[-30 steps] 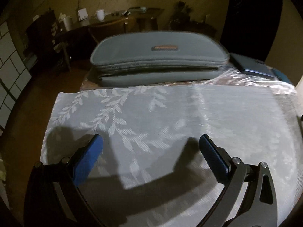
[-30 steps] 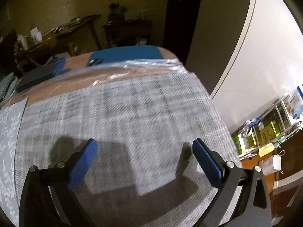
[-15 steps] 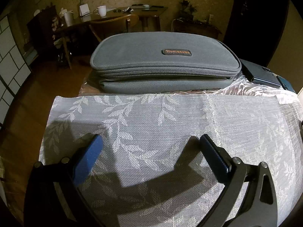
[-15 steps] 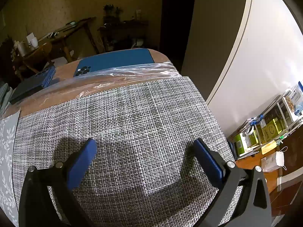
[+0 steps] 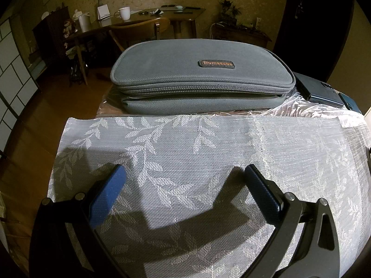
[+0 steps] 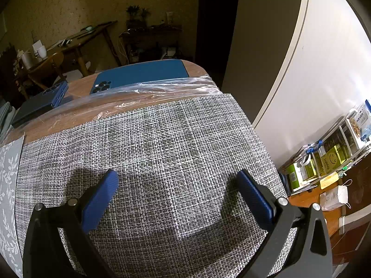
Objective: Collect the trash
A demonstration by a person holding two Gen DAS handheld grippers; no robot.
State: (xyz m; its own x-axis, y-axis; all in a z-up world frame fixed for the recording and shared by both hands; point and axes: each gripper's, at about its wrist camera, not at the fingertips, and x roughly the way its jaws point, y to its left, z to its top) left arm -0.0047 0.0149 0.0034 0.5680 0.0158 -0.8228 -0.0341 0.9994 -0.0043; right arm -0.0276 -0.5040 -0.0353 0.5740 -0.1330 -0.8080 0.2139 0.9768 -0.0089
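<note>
A crumpled clear plastic wrapper (image 5: pixel 310 110) lies across the table behind the placemats; in the right wrist view the same wrapper (image 6: pixel 162 90) stretches along the far edge of the woven mat. My left gripper (image 5: pixel 184 173) hovers open over a grey leaf-patterned placemat (image 5: pixel 185 143), nothing between its blue pads. My right gripper (image 6: pixel 176 178) hangs open above a grey woven placemat (image 6: pixel 162 139), also empty. Both grippers are well short of the wrapper.
A grey zipped pouch (image 5: pixel 199 81) lies behind the leaf mat. A dark folding phone (image 5: pixel 317 90) and a blue phone (image 6: pixel 141 74) rest near the far edge of the round wooden table (image 6: pixel 76 111). A shelf with boxes (image 6: pixel 329 155) stands on the floor to the right.
Both views have tilted slightly and settled from blurred to sharp; the pouch and phones appear a little closer. Both grippers stay open and empty.
</note>
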